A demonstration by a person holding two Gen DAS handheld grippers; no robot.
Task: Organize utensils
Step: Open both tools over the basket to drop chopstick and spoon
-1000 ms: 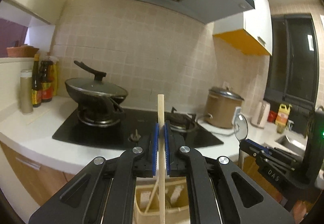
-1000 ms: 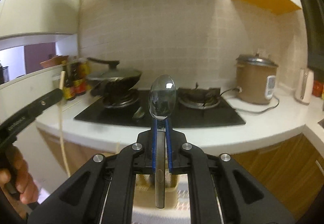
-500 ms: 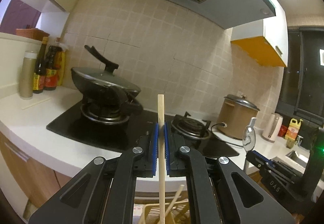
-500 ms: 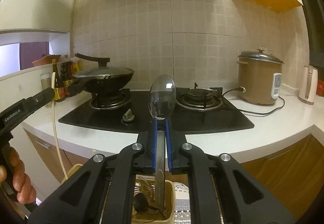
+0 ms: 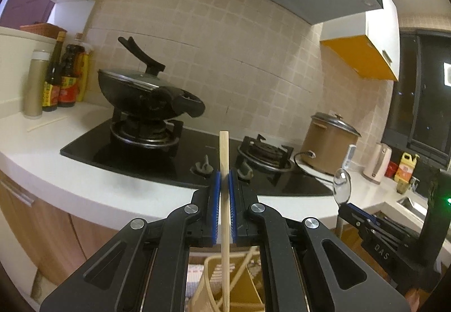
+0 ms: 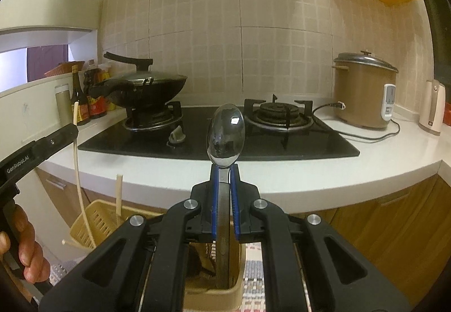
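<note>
The left gripper (image 5: 224,179) is clamping a pale, straight wooden chopstick (image 5: 224,199) between its blue pads, the stick standing upright with its squared top above the fingertips and its lower end reaching down into a yellow slotted plastic utensil basket (image 6: 95,219) below the counter edge. A second pale chopstick (image 6: 119,193) is leaning inside that basket. The right gripper (image 6: 224,171) is pinching the flat grey handle of a polished steel spoon (image 6: 225,137), its bowl upright above the fingertips and reflecting the room, the handle running down into a beige plastic holder compartment (image 6: 236,281). Whether the handle tip is touching the compartment floor cannot be told. Both tools are hanging in front of the rounded edge of the white countertop (image 6: 310,182), apart from it, with wooden cabinet fronts (image 6: 380,216) behind. On the black glass hob (image 6: 282,140) a lidded black wok (image 6: 149,86) is sitting on the left burner; a brown rice cooker (image 6: 363,94) is standing near the right.
</note>
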